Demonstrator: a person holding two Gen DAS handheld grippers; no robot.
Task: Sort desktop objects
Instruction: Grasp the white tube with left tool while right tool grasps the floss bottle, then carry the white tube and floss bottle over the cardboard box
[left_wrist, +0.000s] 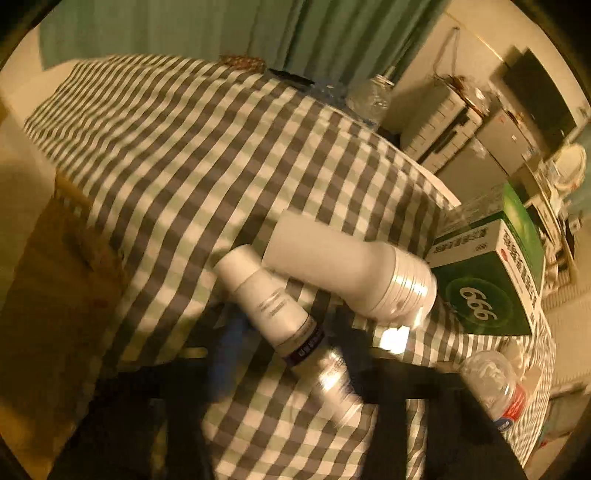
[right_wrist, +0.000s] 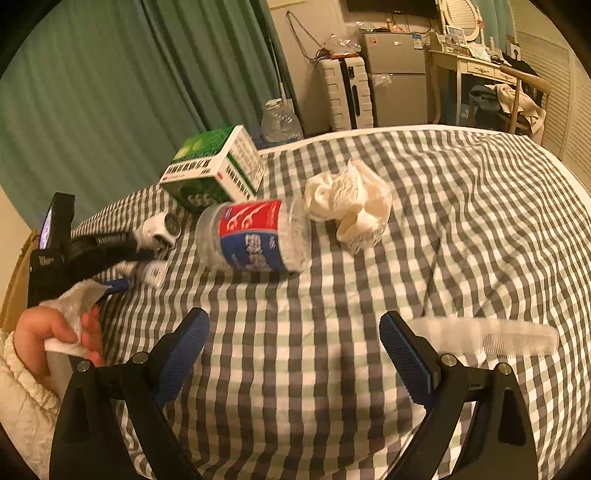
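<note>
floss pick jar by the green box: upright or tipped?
Tipped. The floss pick jar lies on its side on the checked cloth, label facing up, beside the green box.

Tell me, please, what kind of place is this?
Probably a bedroom at home, with the work done on a surface under a checked cloth. A small fridge, a suitcase, a dressing table with an oval mirror and long green curtains suggest it.

Slim white-and-silver spray bottle (left_wrist: 295, 332) lies tilted between the left gripper's (left_wrist: 295, 343) jaws; fat white silver-collared bottle (left_wrist: 351, 273) just beyond.
</note>
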